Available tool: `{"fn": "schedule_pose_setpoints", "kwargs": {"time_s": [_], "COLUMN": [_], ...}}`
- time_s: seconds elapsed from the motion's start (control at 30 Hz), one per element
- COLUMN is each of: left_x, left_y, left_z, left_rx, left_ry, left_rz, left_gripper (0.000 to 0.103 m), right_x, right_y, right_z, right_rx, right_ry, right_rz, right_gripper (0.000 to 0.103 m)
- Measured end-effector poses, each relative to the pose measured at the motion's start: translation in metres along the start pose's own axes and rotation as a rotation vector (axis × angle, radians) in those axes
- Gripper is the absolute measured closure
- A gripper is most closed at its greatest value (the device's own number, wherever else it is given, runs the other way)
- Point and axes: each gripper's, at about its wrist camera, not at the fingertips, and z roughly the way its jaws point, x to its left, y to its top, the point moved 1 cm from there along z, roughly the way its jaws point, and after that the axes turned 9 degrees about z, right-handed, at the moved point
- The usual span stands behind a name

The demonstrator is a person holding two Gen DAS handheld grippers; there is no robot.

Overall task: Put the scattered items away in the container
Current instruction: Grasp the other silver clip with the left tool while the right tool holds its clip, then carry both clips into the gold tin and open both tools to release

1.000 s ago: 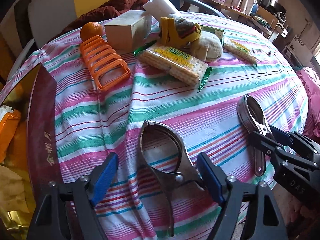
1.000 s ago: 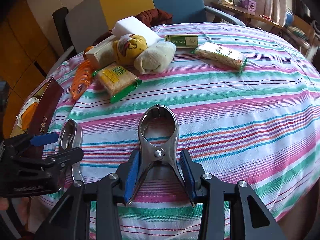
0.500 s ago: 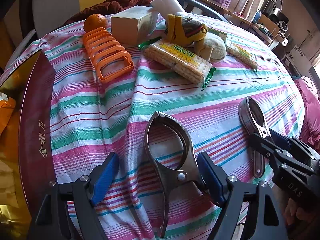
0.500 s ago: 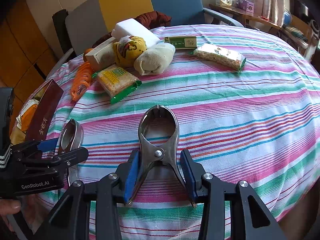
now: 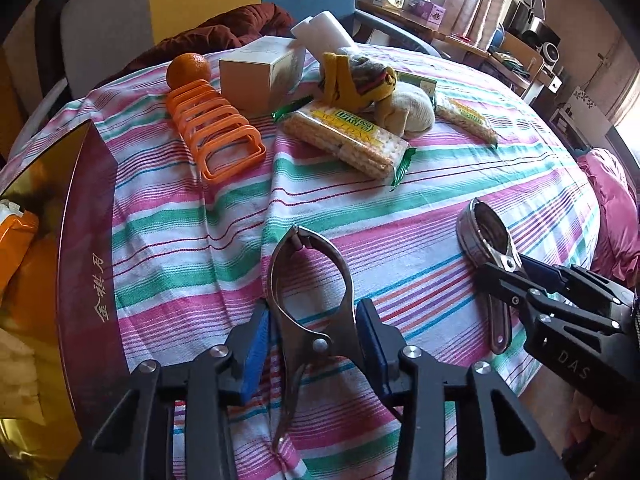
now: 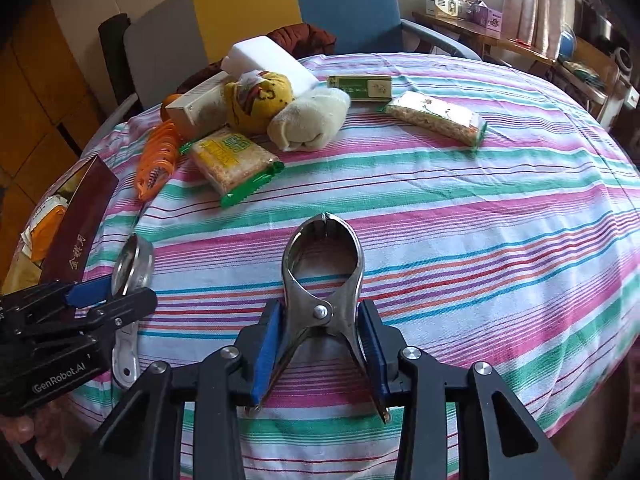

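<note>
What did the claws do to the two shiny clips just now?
The left claw has just closed its blue pads onto the silver metal spring clamp lying on the striped tablecloth; before, they stood wide apart. The right claw kept gripping its own silver clamp. The snacks and the dark red box stayed put.

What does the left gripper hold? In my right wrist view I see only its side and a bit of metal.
Observer: A metal clamp. The left gripper has just closed its jaws on it, and both blue pads press on its sides near the pivot.
Operator: I see a bit of orange behind the orange rack. What is it?
Observer: A whole orange fruit, right at the far end of the orange rack.
</note>
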Motion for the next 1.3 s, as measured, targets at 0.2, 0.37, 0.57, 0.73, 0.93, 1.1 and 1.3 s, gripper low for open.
{"fn": "schedule_pose_setpoints", "kwargs": {"time_s": [0.2, 0.37, 0.57, 0.73, 0.93, 1.1, 1.3], "left_x": [0.007, 0.013, 0.025, 0.053, 0.109, 0.159, 0.207], "left_y": [-0.005, -0.012, -0.008, -0.009, -0.017, -0.018, -0.011], "left_z": [-0.012, -0.017, -0.034, -0.06, -0.082, -0.08, -0.064], "left_rx": [-0.017, -0.043, -0.087, -0.143, -0.173, -0.137, -0.057], "left_ry": [-0.025, -0.045, -0.063, -0.063, 0.012, 0.079, 0.163], "left_rz": [-0.005, -0.006, -0.031, -0.084, -0.175, -0.227, -0.254], "left_gripper": [0.065, 0.066, 0.066, 0.066, 0.066, 0.066, 0.066], "right_x": [0.011, 0.025, 0.057, 0.094, 0.14, 0.189, 0.252], "right_y": [-0.001, 0.0, 0.007, 0.017, 0.03, 0.038, 0.046], "right_z": [-0.002, -0.008, -0.019, -0.028, -0.032, -0.03, -0.011], "right_rx": [0.02, 0.028, 0.02, 0.004, 0.013, 0.028, 0.062], "right_ry": [0.04, 0.073, 0.128, 0.162, 0.241, 0.325, 0.388], "right_rz": [0.018, 0.016, -0.022, -0.076, -0.118, -0.156, -0.208], "right_gripper": [0.065, 0.065, 0.065, 0.065, 0.065, 0.065, 0.065]}}
